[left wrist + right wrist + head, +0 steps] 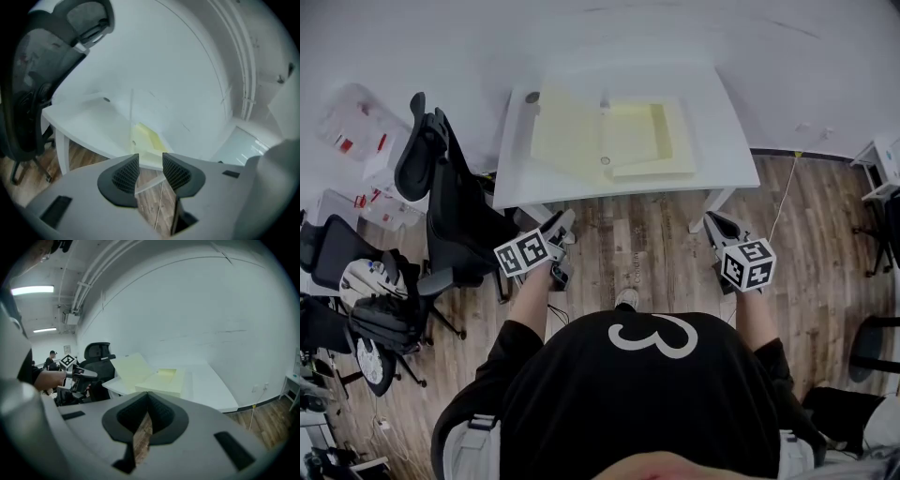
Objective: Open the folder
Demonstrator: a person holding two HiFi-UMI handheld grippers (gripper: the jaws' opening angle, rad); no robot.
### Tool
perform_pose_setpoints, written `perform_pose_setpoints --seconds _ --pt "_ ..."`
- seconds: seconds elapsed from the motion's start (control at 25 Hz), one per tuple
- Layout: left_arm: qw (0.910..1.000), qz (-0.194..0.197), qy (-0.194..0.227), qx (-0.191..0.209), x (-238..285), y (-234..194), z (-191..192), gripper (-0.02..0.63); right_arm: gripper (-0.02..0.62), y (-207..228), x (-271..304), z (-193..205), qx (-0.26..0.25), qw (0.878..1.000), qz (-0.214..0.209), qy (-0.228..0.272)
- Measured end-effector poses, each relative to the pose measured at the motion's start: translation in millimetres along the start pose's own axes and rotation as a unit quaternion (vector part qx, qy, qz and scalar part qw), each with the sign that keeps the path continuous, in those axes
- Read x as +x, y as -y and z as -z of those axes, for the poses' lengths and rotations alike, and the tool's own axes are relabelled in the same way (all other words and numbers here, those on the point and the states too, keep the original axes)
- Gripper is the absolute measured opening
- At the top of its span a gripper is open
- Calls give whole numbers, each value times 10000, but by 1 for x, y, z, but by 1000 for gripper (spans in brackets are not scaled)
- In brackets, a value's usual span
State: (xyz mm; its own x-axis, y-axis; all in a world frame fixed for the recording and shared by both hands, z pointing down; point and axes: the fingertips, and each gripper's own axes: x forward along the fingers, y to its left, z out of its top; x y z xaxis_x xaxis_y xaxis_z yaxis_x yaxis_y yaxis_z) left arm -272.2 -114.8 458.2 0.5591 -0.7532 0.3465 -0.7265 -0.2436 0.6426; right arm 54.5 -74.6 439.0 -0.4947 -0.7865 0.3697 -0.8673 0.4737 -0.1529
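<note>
A pale yellow folder [609, 136] lies spread open on the white table [722, 141], one cover tilted up at its left side. It also shows far off as the folder [147, 140] in the left gripper view and the folder [161, 380] in the right gripper view. Both grippers hang over the wooden floor in front of the table, well short of it. My left gripper [565, 223] [151, 161] is open, with only floor showing between its jaws. My right gripper [717, 225] [148, 397] is shut on nothing, its tips touching.
A black office chair [441, 187] stands against the table's left end. More chairs and bags [366, 309] crowd the floor at the left. Clear plastic boxes [356, 122] sit by the far wall. A cable [783, 206] runs down the floor at the right.
</note>
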Motion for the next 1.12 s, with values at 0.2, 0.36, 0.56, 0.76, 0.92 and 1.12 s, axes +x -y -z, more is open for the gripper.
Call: perform_pose_setpoints --seconds 0.2,0.36,0.56,0.76,0.92,1.12 --pt "9906 718 -137 1160 -34 97 31 146 23 -42 -48 -17 -64 9982 -504 327" --pt "9756 1250 -143 1799 -70 162 56 69 23 -80 -87 -30 68 9924 -1020 685" --pt "9512 2044 -169 2306 -111 242 80 49 23 -128 -136 -52 24 9796 -1688 1092" --pt "9361 2108 58 2817 -134 284 87 17 23 -161 -184 -71 -148 9688 -2025 1423" --pt "9294 2257 45 2920 -142 304 100 17 23 -171 -208 -74 -57 9627 -2201 1570" --pt "9205 2310 -6 3151 -149 320 110 17 23 -176 -219 -76 19 9602 -2284 1606"
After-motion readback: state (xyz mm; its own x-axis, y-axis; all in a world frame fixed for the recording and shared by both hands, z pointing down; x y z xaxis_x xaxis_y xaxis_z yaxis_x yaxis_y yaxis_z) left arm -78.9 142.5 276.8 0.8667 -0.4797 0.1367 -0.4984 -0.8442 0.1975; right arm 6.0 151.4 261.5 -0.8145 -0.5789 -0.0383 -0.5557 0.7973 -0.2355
